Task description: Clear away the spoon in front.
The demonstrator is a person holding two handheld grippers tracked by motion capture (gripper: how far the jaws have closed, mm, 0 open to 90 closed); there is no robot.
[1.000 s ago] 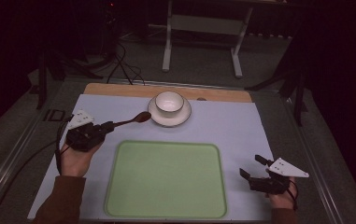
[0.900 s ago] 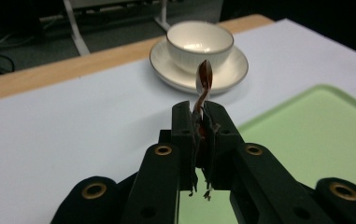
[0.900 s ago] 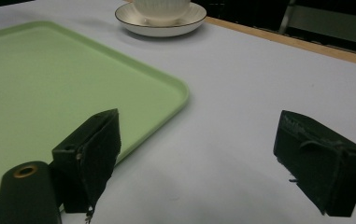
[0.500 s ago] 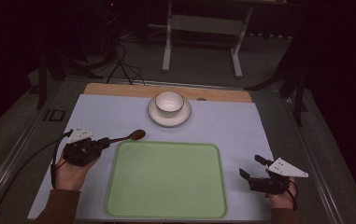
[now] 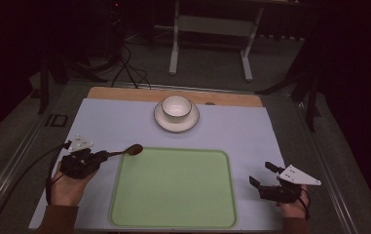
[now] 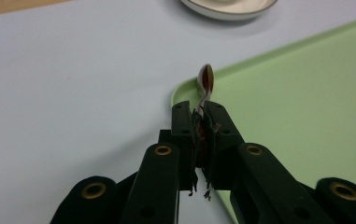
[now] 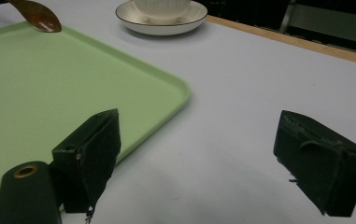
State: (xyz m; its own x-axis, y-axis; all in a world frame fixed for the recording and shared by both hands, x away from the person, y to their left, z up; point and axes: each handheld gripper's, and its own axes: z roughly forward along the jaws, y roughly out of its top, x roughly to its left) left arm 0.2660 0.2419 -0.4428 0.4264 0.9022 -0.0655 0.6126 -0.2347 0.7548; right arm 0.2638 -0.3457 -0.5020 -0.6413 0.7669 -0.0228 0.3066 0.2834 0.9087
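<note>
**Spoon in your left tongs, at the corner of the green tray**

Your left gripper point(image 5: 106, 155) sits at the left side of the table, just beside the green tray point(image 5: 173, 222). Its two black jaws are squeezed together on the handle of a brown spoon point(image 5: 133, 150). In the left gripper view you can see the thin handle pinched tight between the jaws, and the spoon point(image 6: 206, 79) pokes out in front with its round end over the tray's near corner point(image 6: 278, 70). From above, the spoon's round end is at the top left corner of the tray. You cannot tell if the spoon touches the tray or hangs just over it.

Your right gripper point(image 5: 263, 178) is at the right side of the table, near the tray's right edge. Its jaws are wide apart and there is nothing between them. In the right gripper view only the pale mat point(image 7: 259, 93) shows in the gap, and the left jaw is over the edge of the tray.

A white cup point(image 5: 176, 106) stands on a white saucer point(image 5: 161, 122) at the far side of the mat, well apart from both grippers. The tray lies flat in the middle of the mat, between your two hands.
</note>
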